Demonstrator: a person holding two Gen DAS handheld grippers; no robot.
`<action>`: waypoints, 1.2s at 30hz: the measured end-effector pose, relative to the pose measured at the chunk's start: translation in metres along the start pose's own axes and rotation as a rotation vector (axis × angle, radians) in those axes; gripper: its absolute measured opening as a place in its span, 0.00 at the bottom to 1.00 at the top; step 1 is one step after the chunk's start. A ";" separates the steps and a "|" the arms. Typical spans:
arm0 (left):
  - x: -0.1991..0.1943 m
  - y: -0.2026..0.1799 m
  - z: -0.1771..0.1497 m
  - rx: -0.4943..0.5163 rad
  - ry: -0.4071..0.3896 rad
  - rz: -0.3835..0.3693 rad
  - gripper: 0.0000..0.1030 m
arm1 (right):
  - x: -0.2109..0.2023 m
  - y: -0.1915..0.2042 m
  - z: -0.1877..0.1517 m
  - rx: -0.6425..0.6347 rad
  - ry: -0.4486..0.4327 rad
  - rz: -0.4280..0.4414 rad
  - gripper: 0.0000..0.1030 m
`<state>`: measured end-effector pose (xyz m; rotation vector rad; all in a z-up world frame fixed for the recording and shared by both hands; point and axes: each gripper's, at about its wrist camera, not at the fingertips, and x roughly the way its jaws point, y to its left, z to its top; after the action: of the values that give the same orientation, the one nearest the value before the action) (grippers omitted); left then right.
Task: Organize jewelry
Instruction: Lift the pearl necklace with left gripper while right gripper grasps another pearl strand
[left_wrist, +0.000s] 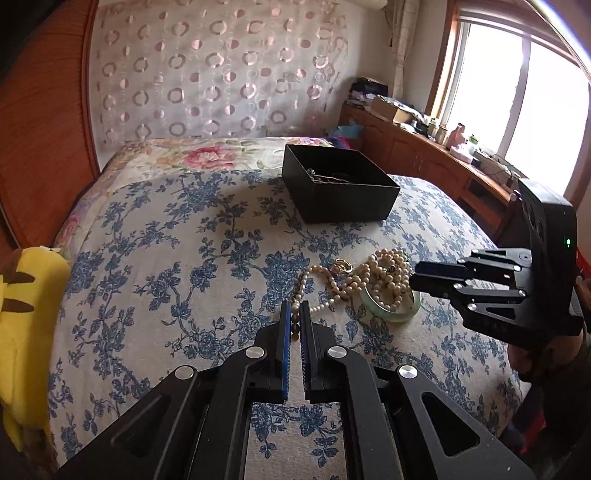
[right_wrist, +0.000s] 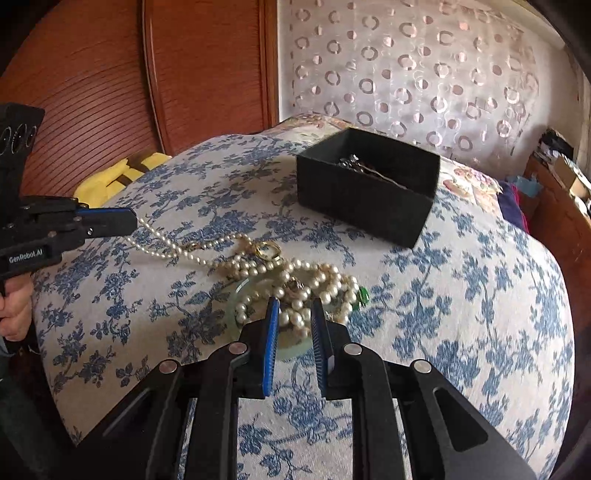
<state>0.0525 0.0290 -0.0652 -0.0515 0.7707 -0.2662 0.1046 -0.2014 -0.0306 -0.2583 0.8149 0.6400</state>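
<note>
Brand text: "GenRobot.AI" in pale letters, the only wording that can be read here.
Where it stands: on the black side of the left gripper (right_wrist: 127, 221), seen from the right wrist view, low on its body near the handle.
Left wrist view: no readable text on anything in sight.

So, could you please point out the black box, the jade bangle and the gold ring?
black box (left_wrist: 347, 199): left wrist view, front wall.
jade bangle (left_wrist: 391, 316): left wrist view, near rim.
gold ring (right_wrist: 268, 250): right wrist view, its band.
</note>
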 end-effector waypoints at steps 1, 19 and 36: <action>0.000 0.000 0.000 0.001 0.000 -0.001 0.04 | 0.001 0.001 0.002 -0.006 0.000 0.003 0.19; 0.000 0.001 -0.001 -0.003 -0.001 -0.003 0.04 | 0.029 0.021 0.013 -0.094 0.064 -0.019 0.18; -0.037 -0.013 0.042 0.042 -0.126 -0.009 0.04 | -0.021 0.002 0.031 -0.048 -0.044 0.001 0.00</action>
<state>0.0530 0.0240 -0.0079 -0.0320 0.6396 -0.2844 0.1114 -0.1947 0.0055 -0.2870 0.7584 0.6643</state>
